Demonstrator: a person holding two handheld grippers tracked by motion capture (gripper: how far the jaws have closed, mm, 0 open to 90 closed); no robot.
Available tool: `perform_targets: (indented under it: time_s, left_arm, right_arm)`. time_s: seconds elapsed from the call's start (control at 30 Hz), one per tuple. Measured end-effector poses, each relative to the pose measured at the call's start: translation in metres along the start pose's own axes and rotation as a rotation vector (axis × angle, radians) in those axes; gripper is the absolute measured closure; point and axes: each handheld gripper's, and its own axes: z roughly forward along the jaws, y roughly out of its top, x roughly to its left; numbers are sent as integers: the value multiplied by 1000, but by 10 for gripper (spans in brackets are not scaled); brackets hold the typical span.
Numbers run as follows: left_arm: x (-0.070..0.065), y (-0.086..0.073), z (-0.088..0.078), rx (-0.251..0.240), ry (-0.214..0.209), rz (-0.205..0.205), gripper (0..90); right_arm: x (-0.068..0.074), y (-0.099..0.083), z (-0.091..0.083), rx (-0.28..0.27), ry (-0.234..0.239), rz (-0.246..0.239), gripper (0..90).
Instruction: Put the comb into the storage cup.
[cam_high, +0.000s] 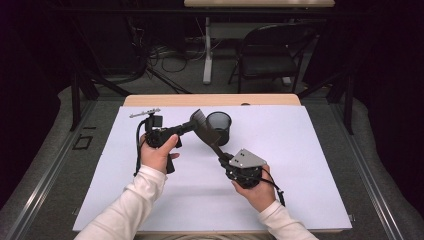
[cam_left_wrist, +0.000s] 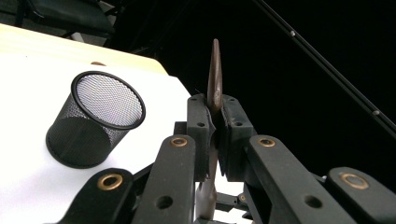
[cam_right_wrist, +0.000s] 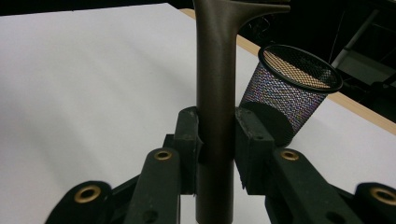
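Gripping one dark brown spatula between them, held clear above the white sheet covering the counter. Left gripper clenched on the thin blade edge, seen edge-on in the left gripper view; right gripper clamped around the round handle. Just behind the spatula, stood a black mesh cup upright on the sheet, near the counter's far edge. Beyond the counter, showed a dim room: grey carpet, a black folding chair, a tangle of cables on the floor, and a pale desk leg under another tabletop. Came in from the bottom edge, white sleeves on both forearms.
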Motion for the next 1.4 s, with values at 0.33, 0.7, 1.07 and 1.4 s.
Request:
perform_targets:
  time_s: [0.33, 0.7, 1.07, 1.4]
  left_arm:
    - [0, 0, 2, -6, -2, -4, 847]
    - [1, 0, 3, -11, -4, -10, 848]
    - [1, -1, 6, -23, -5, -14, 847]
    - [4, 0, 5, -39, 2, -17, 848]
  right_arm:
    - [-1, 0, 0, -2, -4, 8, 724]
    - [-2, -1, 1, -1, -7, 20, 718]
    - [-4, -2, 1, -1, -10, 36, 676]
    - [-6, -2, 1, -15, -31, 44, 568]
